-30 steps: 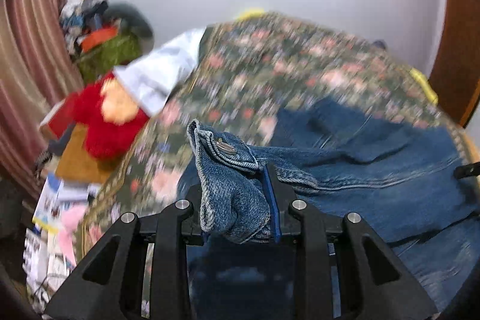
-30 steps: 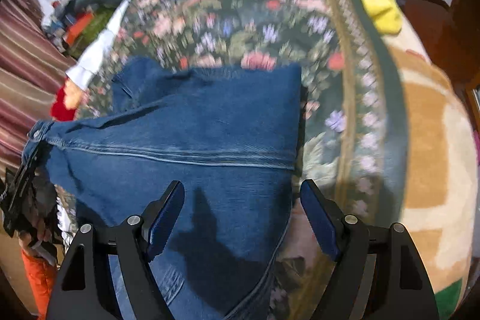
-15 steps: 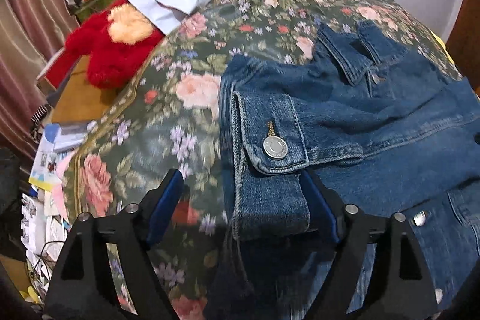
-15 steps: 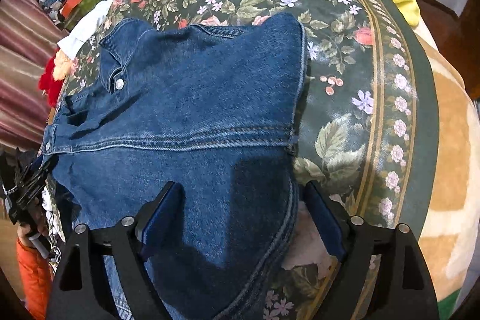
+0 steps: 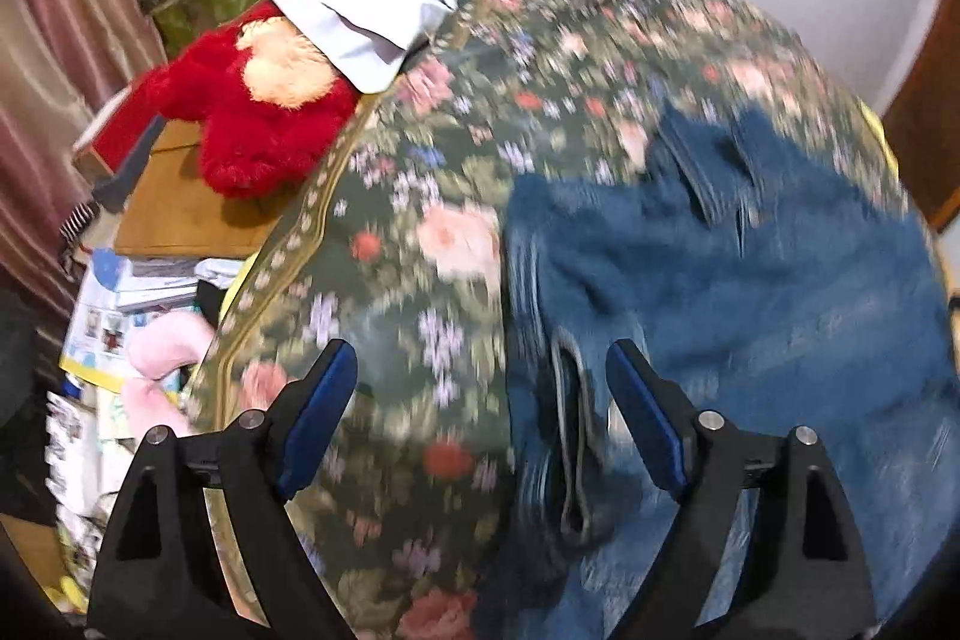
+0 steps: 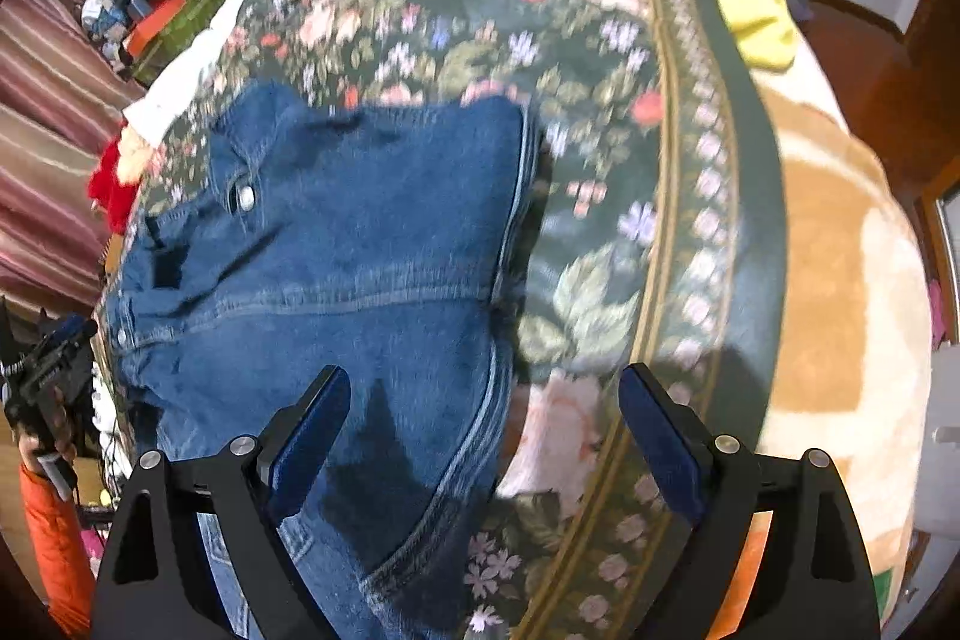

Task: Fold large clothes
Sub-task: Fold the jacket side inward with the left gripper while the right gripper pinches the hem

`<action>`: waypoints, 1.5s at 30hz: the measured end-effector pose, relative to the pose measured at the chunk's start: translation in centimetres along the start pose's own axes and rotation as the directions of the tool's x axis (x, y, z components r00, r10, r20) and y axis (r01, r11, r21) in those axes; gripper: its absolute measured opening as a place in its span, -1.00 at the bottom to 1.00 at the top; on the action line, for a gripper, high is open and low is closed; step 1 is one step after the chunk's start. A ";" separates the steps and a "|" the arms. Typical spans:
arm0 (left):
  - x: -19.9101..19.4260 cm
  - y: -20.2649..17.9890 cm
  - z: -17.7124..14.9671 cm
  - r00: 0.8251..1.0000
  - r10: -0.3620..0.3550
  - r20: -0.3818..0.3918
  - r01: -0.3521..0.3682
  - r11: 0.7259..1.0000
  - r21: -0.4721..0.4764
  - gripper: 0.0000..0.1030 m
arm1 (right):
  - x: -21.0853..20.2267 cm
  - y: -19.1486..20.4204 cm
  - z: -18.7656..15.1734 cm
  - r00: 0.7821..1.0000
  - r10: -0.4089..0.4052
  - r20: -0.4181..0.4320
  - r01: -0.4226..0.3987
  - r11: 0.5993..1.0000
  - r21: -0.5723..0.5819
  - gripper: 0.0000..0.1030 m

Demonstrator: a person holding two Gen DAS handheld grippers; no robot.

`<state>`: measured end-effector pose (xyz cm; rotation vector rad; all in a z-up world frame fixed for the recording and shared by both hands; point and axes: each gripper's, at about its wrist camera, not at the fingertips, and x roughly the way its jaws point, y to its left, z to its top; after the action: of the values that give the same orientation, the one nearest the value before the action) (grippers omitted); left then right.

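Note:
A blue denim jacket (image 6: pixel 360 250) lies folded on the floral blanket (image 6: pixel 480 28) of the bed; it also shows blurred in the left wrist view (image 5: pixel 750 292). My left gripper (image 5: pixel 480 394) is open and empty, above the jacket's left edge and cuff (image 5: pixel 570 400). My right gripper (image 6: pixel 486 418) is open and empty above the jacket's right edge. The left gripper also shows in the right wrist view (image 6: pixel 48 358), at the far left, held by a hand.
A red plush toy (image 5: pixel 252 112) and a white cloth (image 5: pixel 378 16) lie at the bed's left side. Clutter and papers (image 5: pixel 120 292) cover the floor there. A yellow cloth (image 6: pixel 750 4) lies at the bed's far right. A tan blanket (image 6: pixel 840 280) is on the right.
My left gripper let go of the denim cuff, which now lies on the bed, and has pulled back and up. My right gripper has stayed open and lifted slightly.

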<state>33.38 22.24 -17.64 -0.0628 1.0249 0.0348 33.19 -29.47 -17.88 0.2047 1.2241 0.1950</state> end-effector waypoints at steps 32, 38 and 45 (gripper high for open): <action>8.6 0.2 8.2 0.996 0.075 0.043 -0.072 0.995 -0.076 -0.55 | 7.8 5.1 12.8 0.991 -0.009 0.136 0.026 0.992 -0.127 -0.75; 10.9 1.1 7.0 0.994 0.112 0.003 -0.112 0.992 -0.050 -0.45 | 9.7 5.1 13.3 0.993 -0.054 0.109 0.068 0.989 -0.133 -0.73; 10.8 0.8 6.8 0.985 0.171 -0.008 -0.171 0.985 -0.023 -0.11 | 9.8 5.6 12.2 0.990 -0.134 0.052 0.142 0.962 -0.231 -0.68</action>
<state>44.79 23.48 -23.37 0.0039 1.0341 0.2028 47.68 -22.16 -21.33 -0.0828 1.1643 0.2116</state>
